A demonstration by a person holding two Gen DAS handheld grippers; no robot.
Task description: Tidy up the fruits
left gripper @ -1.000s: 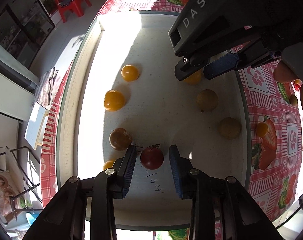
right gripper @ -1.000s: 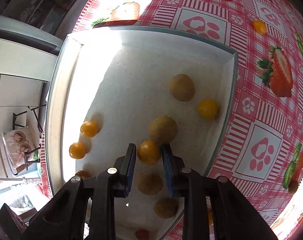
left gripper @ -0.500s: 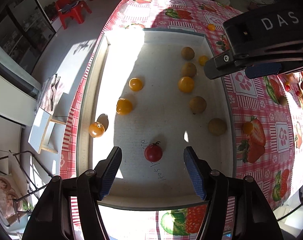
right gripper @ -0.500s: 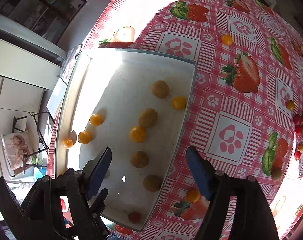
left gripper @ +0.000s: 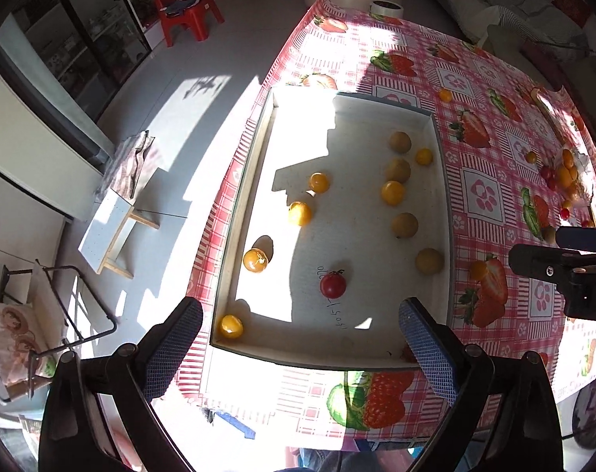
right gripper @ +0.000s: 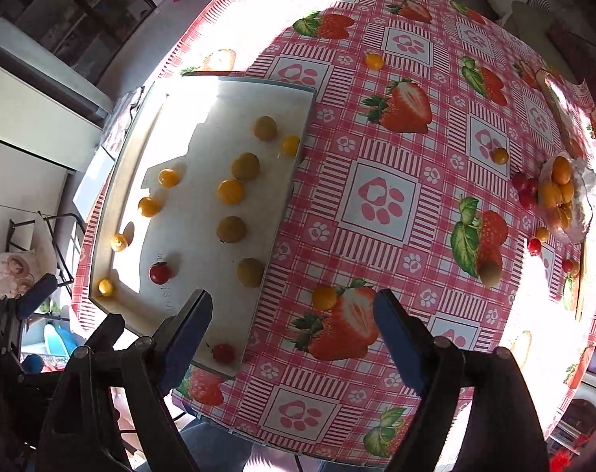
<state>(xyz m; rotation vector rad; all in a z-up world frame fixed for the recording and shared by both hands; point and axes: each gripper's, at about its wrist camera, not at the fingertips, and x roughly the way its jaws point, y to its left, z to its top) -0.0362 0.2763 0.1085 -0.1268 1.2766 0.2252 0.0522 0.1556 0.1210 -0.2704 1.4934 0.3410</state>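
A glossy strawberry-check bench [right gripper: 396, 196] was seen; beyond both spread, empty grippers [left gripper: 298, 348] [right gripper: 294, 326], round smooth fruits [left gripper: 392, 192] dotted a matte rectangular tray [left gripper: 353, 106].

Yellow, brown, red fruits [left gripper: 392, 192] lie scattered in tray [left gripper: 235, 212].

Tablecloth [right gripper: 376, 196]: red-and-white check, strawberry and paw prints. Tray [left gripper: 360, 358]: white. Fruits: yellow-orange, tan-brown, one red tomato [left gripper: 333, 284] (green-stemmed).
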